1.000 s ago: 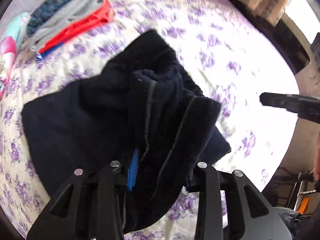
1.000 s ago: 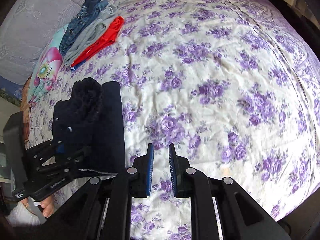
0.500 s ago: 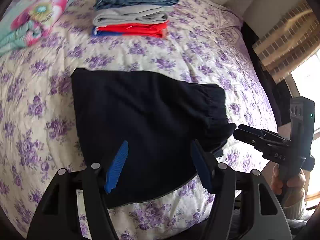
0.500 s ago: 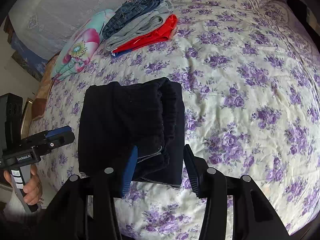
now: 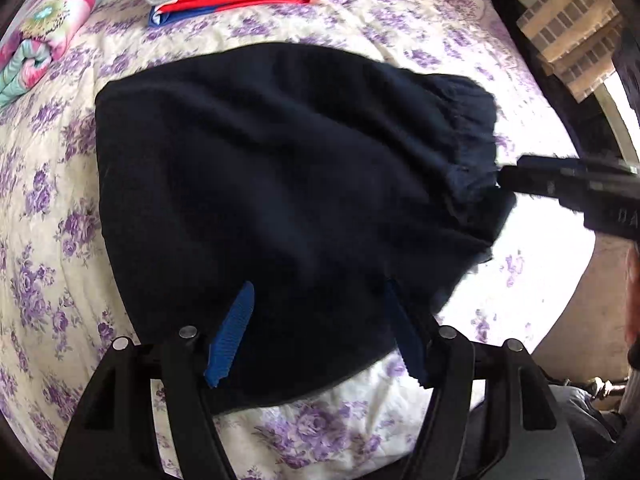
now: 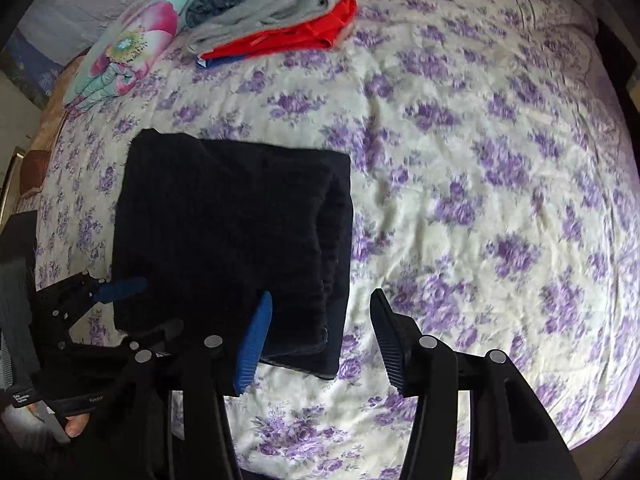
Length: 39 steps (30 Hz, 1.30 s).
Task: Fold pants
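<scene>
Purple-flowered bedspread (image 6: 480, 160) carries my folded dark pants (image 6: 228, 232), near its front edge. My left tongs (image 5: 320, 332) and right tongs (image 6: 316, 340) both gape wide, holding nothing, over the pants' near edge.

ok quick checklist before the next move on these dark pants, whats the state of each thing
1. Left tongs open and free of cloth: ok, the blue pads are spread wide with the dark pants below them, nothing pinched.
2. Right tongs open: ok, spread wide at the near right corner of the bundle.
3. Pants folded into a compact block: ok, a rough rectangle on the floral bedspread.
4. Edges lined up: not ok, the gathered waistband end bulges and the layers sit stepped on the right side.
5. Room beside the folded stack: ok, bare bedspread lies between it and the pants.
6. Fold layers underneath lying flat: cannot tell, hidden.
</scene>
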Motion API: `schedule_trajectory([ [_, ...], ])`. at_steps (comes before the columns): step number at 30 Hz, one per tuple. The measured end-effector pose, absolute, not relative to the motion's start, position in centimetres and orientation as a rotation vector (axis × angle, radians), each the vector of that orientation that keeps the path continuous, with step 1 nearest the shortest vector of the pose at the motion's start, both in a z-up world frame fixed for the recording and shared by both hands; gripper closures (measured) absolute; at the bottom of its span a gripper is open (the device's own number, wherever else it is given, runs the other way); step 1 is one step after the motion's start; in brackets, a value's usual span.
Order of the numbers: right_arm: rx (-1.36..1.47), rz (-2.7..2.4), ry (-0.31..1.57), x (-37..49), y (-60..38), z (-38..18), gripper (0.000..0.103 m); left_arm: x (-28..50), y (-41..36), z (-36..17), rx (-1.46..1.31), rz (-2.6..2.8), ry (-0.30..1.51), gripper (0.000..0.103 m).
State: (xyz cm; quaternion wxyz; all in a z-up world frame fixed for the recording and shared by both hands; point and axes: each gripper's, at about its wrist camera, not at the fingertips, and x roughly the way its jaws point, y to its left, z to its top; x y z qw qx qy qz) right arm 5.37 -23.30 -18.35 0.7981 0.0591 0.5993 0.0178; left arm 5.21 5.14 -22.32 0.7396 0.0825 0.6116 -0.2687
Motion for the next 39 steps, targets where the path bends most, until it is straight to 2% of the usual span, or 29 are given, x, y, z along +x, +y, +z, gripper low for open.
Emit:
schedule_trajectory([
  [3, 0.046, 0.177, 1.191, 7.8, -20.6, -14.3, 0.051, 3.2, 5.4, -20.2, 0.181, -0.606, 1.285, 0.039],
  [6, -0.089, 0.323, 1.136, 12.0, -15.6, -13.5, 0.051, 1.4, 5.5, -19.6, 0.197, -0.583, 1.253, 0.039],
  [10, -0.172, 0.576, 1.15, 17.9, -7.2, -16.5, 0.052, -0.1, 6.3, -19.6, 0.236, -0.503, 1.216, 0.039],
  [15, -0.274, 0.631, 1.274, 22.7, -0.8, -21.8, 0.055, 0.5, 8.7, -20.7, 0.212, -0.451, 1.213, 0.039],
  [16, -0.302, 0.632, 1.286, 22.9, -0.2, -22.5, 0.056, 0.7, 9.0, -21.0, 0.203, -0.45, 1.215, 0.043],
  [17, -0.334, 0.632, 1.298, 23.3, 0.2, -23.1, 0.058, 0.8, 9.2, -21.3, 0.189, -0.458, 1.221, 0.053],
  [18, -0.357, 0.627, 1.315, 23.4, 0.4, -23.8, 0.082, 1.1, 9.5, -21.8, 0.168, -0.47, 1.236, 0.059],
  [19, -0.356, 0.62, 1.345, 23.5, 0.5, -24.4, 0.097, 1.3, 9.7, -22.4, 0.142, -0.486, 1.26, 0.074],
  [20, -0.329, 0.602, 1.366, 23.6, 0.3, -24.8, 0.097, 1.5, 9.9, -23.2, 0.119, -0.495, 1.286, 0.089],
  [23, -0.295, 0.517, 1.367, 24.0, -0.5, -24.4, 0.097, 1.3, 10.2, -25.0, 0.095, -0.499, 1.305, 0.091],
  [28, -0.291, 0.468, 1.397, 24.3, -0.5, -28.2, 0.096, 0.9, 8.9, -25.9, 0.171, -0.485, 1.287, 0.093],
  [31, -0.328, 0.48, 1.384, 23.8, -0.3, -26.9, 0.084, 1.3, 9.7, -25.0, 0.121, -0.523, 1.319, 0.092],
  [33, -0.303, 0.471, 1.349, 23.2, -1.7, -23.9, 0.058, 2.1, 11.6, -23.4, 0.023, -0.54, 1.333, 0.089],
  [34, -0.287, 0.453, 1.303, 22.7, -2.9, -22.0, 0.05, 2.5, 13.1, -22.1, -0.036, -0.53, 1.309, 0.077],
  [35, -0.27, 0.428, 1.246, 22.0, -4.5, -20.0, 0.033, 2.9, 14.7, -21.1, -0.078, -0.507, 1.281, 0.057],
  [36, -0.251, 0.404, 1.199, 21.2, -6.3, -18.3, 0.023, 3.5, 16.3, -20.2, -0.121, -0.476, 1.257, 0.047],
  [37, -0.224, 0.373, 1.164, 19.7, -8.0, -17.0, 0.022, 4.0, 17.6, -19.8, -0.159, -0.449, 1.245, 0.038],
  [39, -0.18, 0.316, 1.14, 16.7, -11.7, -15.5, 0.021, 5.3, 19.6, -20.0, -0.212, -0.402, 1.26, 0.038],
])
